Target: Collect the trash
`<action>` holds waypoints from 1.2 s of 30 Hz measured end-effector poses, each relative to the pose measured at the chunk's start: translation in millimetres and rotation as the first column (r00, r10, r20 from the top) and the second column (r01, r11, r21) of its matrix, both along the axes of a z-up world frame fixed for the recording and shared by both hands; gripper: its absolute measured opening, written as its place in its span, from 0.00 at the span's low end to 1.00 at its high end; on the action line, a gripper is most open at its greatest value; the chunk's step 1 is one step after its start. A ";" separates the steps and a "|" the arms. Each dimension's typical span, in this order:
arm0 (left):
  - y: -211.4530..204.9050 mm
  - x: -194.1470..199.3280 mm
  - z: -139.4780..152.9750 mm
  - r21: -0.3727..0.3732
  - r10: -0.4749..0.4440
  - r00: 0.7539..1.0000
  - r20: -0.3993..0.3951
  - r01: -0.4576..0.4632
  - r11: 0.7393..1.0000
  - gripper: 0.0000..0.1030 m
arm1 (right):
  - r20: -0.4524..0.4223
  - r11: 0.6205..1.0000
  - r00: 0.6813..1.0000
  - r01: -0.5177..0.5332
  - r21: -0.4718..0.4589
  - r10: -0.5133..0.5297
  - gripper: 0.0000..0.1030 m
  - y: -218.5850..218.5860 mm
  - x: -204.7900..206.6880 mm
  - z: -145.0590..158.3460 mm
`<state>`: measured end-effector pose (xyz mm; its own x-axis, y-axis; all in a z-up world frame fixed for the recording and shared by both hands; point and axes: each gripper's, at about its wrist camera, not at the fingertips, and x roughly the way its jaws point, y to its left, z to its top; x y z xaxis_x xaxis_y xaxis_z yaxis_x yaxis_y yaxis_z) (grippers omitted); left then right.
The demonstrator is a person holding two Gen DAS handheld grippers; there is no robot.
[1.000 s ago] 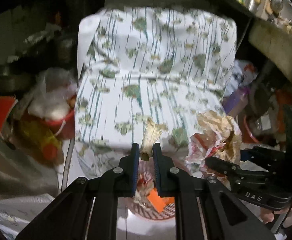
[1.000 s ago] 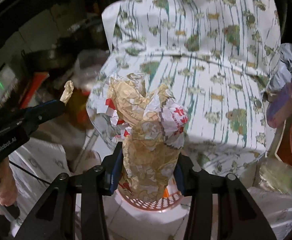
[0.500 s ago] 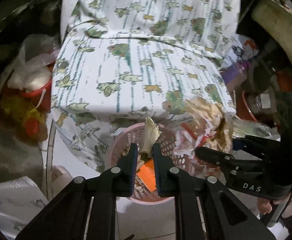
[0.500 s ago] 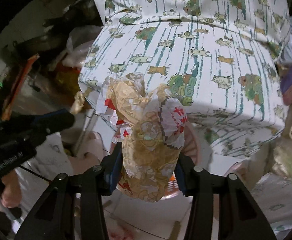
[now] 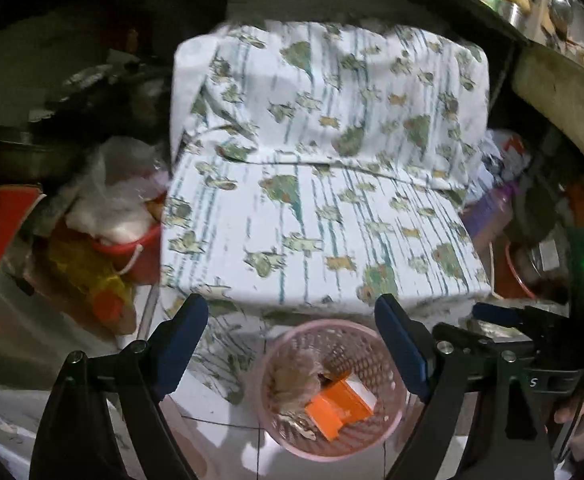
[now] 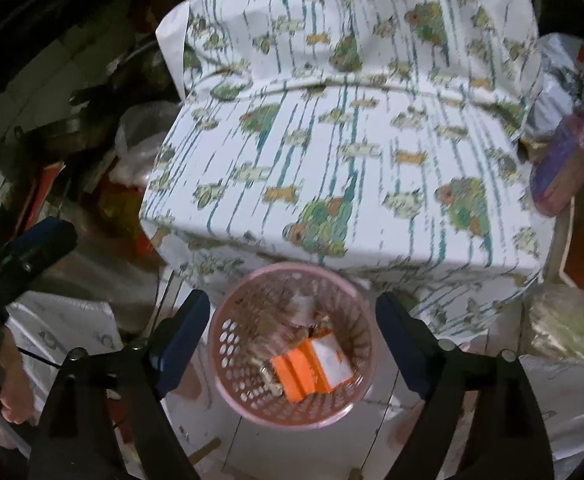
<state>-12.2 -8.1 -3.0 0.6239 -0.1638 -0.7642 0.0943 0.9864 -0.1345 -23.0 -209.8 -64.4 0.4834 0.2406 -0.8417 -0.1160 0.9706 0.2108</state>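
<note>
**A:** Left wrist view, item one: left claw (image 5: 292,344), jaws just sprung wide, nothing between them. Item two: pink basket (image 5: 387,438) on the tiled floor, below and between the jaws, holding an orange carton (image 5: 333,410) and a crumpled brown wrapper (image 5: 292,376). Right claw (image 5: 491,316) just beside, at the right edge.

**B:** Risk?

**A:** Basket looks light and stands hard against the patterned cloth (image 5: 323,208). A low sweep by either claw might tip it and spill the lot.

**B:** Right wrist view?

**A:** Right claw (image 6: 292,340), jaws just spread apart, empty. Basket (image 6: 252,404) lies directly beneath, between the fingertips; carton (image 6: 311,368) and blurred wrapper scraps (image 6: 292,312) inside. Left claw (image 6: 48,236) off to the left.

**B:** Risk there?

**A:** The claws hang close together; pulling away at once, they could knock each other. Scraps near the rim may catch and drop outside.
</note>
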 end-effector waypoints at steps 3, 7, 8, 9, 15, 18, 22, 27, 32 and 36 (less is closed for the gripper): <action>7.0 -0.8 7.2 0.051 0.041 0.998 0.049 -0.043 0.998 0.84 | 0.061 1.000 0.998 0.012 -0.024 -0.011 0.86 -0.9 -0.2 9.0; 4.6 -6.1 20.3 0.167 0.055 0.985 0.163 -0.082 0.982 0.85 | 0.140 0.999 0.990 0.022 -0.050 -0.015 0.93 1.5 -1.9 20.5; 2.4 -8.6 24.0 0.197 0.054 0.978 0.201 -0.094 0.976 0.86 | 0.161 0.998 0.987 0.028 -0.056 -0.019 0.94 2.2 -2.4 23.6; -0.3 -11.4 27.3 0.222 0.050 0.970 0.236 -0.104 0.970 0.87 | 0.183 0.998 0.983 0.035 -0.061 -0.023 0.96 2.7 -3.0 26.2; -4.4 -28.4 42.9 0.198 0.036 0.939 0.341 -0.109 0.974 1.00 | 0.234 0.995 0.970 0.083 -0.062 -0.066 0.99 -2.0 2.5 37.4; -5.0 -35.0 47.4 0.193 0.040 0.926 0.376 -0.121 0.974 1.00 | 0.262 0.992 0.959 0.119 -0.033 -0.107 0.99 -8.7 0.9 42.7; -3.2 -37.1 48.0 0.179 0.044 0.925 0.376 -0.119 0.977 1.00 | 0.270 0.988 0.953 0.151 -0.022 -0.140 0.99 -13.3 -5.2 43.2; 0.7 -38.2 49.1 0.167 0.057 0.921 0.385 -0.130 0.977 1.00 | 0.282 0.989 0.951 0.144 -0.036 -0.128 0.99 -9.9 -11.3 43.8; 6.7 -40.0 51.3 0.119 0.080 0.922 0.378 -0.135 0.984 1.00 | 0.323 0.986 0.942 0.130 -0.102 -0.090 0.99 -0.1 -17.6 47.5; 12.7 -34.1 50.7 0.064 0.095 0.937 0.337 -0.124 0.990 1.00 | 0.332 0.988 0.939 0.122 -0.095 -0.084 0.99 1.9 -22.9 49.4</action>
